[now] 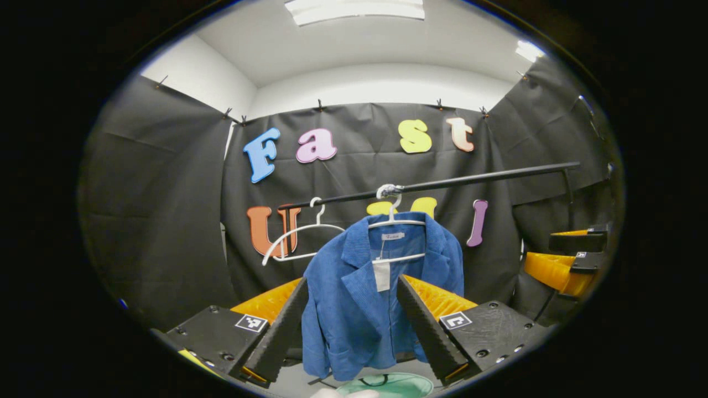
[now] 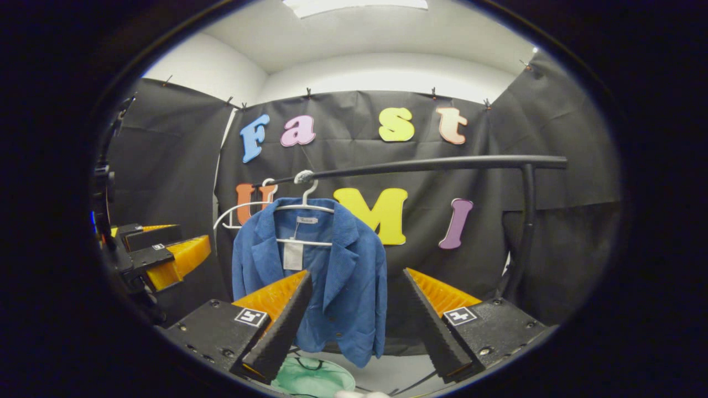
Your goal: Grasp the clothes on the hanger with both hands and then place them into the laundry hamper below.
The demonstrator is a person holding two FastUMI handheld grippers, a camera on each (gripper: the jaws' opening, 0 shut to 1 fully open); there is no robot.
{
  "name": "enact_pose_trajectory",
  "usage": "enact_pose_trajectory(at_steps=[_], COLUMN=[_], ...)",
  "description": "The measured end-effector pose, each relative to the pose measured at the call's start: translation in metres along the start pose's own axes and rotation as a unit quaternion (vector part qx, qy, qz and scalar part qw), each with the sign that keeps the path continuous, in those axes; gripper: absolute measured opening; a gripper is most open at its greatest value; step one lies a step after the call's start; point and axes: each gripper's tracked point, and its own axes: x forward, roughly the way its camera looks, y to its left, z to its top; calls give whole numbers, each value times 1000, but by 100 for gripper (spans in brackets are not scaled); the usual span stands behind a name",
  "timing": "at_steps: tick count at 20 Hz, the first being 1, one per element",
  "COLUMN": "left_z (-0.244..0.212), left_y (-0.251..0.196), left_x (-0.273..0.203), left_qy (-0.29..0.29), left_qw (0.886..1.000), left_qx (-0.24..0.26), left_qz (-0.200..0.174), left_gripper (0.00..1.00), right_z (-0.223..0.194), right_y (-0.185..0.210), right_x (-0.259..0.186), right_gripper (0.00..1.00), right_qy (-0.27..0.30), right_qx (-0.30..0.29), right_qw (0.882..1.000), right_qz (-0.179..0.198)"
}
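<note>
- Left gripper view: we see our left gripper [image 1: 354,326] held up with its fingers spread wide, nothing between them touching.
- Blue corduroy jacket [image 1: 376,293] hangs on a white wire hanger [image 1: 395,224] hooked over a black horizontal rail [image 1: 442,182]; it is framed right between the fingers but farther off, not touched.
- Hanging on the rail keeps the jacket front open and both sides reachable, which we judge suits a two-handed grab.
- A second, empty white hanger [image 1: 301,235] sits on the rail just left of the jacket.
- Pale green mesh laundry hamper [image 1: 390,384] lies on the floor below the jacket hem, so a release should drop it in.
- The other gripper [image 1: 569,257] shows at the right edge, apart from the jacket.
- Right gripper view: our right gripper [image 2: 354,326] is likewise wide, holding nothing.
- Here the jacket [image 2: 315,276] sits left of centre, partly behind the left finger and farther off, still on its hanger [image 2: 304,213] under the rail [image 2: 420,165].
- Hamper [image 2: 312,376] sits low, beneath the jacket.
- Left gripper [image 2: 160,257] shows at the left edge, clear of the cloth.
- We judge the grasp is not yet begun; both need to close in.
</note>
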Motion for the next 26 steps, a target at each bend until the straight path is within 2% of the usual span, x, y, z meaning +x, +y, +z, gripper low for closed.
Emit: enact_pose_trajectory(at_steps=[6,15,20,26], left_z=[-34,-84,-106,-102], left_y=[-6,-17,-14,-15], left_x=[55,142,178,203], left_qy=[14,29,43,34], left_qw=[999,999,999,999], left_qx=[18,9,8,-4], left_qz=[24,23,29,30], left_gripper=[98,98,96,98], right_z=[-19,-54,-69,-73], right_y=[-2,12,19,38], right_x=[69,174,213,241], right_gripper=[100,100,100,99], right_qy=[12,40,54,65], right_qx=[4,10,22,32], right_qw=[1000,997,995,992], right_qz=[23,65,81,104])
